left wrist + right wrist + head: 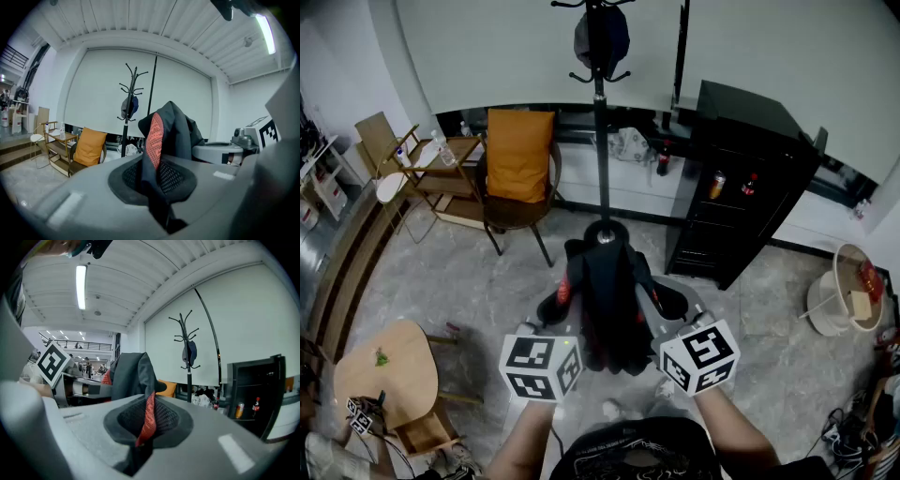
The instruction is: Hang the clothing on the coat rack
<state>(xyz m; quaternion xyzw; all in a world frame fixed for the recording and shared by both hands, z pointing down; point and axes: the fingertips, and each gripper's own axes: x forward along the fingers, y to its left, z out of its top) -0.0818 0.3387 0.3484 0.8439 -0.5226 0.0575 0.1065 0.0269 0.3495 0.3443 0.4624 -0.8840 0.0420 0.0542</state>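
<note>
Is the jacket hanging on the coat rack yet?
No, the jacket is clamped in the left gripper and right gripper, out in front of the coat rack.

Forearms extended side by side, the left hand-held gripper and right hand-held gripper each clamped on the dark jacket

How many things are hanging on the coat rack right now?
1: a dark item hangs just below the top hooks of the coat rack. Its other hooks look bare.
</note>
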